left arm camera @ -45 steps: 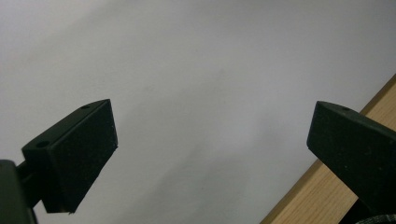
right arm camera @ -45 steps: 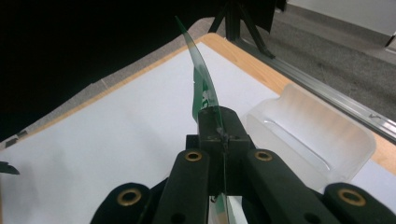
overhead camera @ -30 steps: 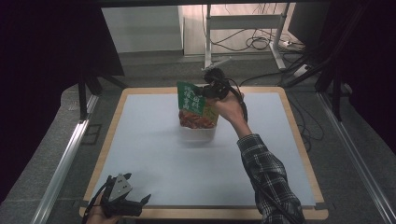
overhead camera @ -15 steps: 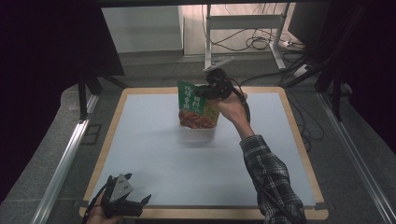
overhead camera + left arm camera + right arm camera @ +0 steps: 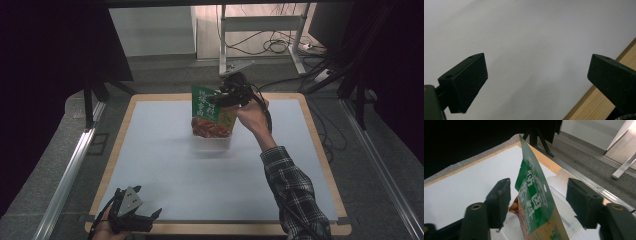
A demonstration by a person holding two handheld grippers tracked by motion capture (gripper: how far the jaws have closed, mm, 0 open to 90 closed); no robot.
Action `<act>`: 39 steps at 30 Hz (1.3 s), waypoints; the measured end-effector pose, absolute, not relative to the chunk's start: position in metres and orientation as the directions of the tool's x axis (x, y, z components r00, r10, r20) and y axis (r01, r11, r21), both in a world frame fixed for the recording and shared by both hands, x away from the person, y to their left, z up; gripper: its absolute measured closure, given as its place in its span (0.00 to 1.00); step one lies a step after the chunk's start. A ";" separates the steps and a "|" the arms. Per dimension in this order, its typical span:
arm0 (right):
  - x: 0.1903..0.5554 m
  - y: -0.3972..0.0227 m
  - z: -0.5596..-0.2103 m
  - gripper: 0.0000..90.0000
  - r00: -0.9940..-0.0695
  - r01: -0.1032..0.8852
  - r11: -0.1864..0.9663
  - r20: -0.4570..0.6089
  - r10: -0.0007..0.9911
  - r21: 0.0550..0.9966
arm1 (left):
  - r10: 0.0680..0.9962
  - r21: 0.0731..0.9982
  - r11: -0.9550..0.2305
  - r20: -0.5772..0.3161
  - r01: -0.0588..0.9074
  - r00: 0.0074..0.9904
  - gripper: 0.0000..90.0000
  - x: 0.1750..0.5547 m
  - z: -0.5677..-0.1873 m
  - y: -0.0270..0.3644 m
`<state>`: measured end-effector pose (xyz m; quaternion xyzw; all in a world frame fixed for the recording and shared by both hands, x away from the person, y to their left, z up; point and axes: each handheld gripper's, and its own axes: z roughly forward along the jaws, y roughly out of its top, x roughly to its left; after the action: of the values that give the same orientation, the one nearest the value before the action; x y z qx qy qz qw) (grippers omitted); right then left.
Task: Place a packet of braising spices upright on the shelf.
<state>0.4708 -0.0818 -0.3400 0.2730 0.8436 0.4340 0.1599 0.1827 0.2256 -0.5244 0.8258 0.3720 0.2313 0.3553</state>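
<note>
We are releasing the pouch (image 5: 537, 202) from the right claw (image 5: 537, 195), jaws just opening; unsupported, it is probably tipping off its tray (image 5: 560, 187).

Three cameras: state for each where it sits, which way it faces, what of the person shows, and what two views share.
High view: above the near table edge, facing forward and down on the table; right hand, plaid sleeve, left gripper.
Left gripper view: on the left gripper, facing bare mat; jaws apart.
Right gripper view: on the right gripper, facing the snack pouch between jaws that have just been opening.
Shared: high and right gripper views show the pouch.
</note>
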 end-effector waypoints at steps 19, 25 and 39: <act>0.463 -0.095 -0.342 0.13 -0.793 0.328 0.466 -0.028 0.608 0.821 | 0.778 0.758 -0.473 0.119 0.450 0.617 0.03 0.183 -0.525 0.225; 0.460 -0.101 -0.342 0.09 -0.796 0.332 0.460 -0.017 0.605 0.824 | 0.777 0.756 -0.476 0.123 0.448 0.618 0.03 0.182 -0.525 0.224; 0.450 -0.114 -0.346 0.00 -0.793 0.339 0.460 -0.013 0.609 0.821 | 0.773 0.753 -0.485 0.131 0.445 0.621 0.03 0.182 -0.525 0.223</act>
<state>0.4497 -0.1139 -0.3455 0.2820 0.8402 0.4366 0.1543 0.1822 0.2234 -0.5249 0.8292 0.3671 0.2341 0.3506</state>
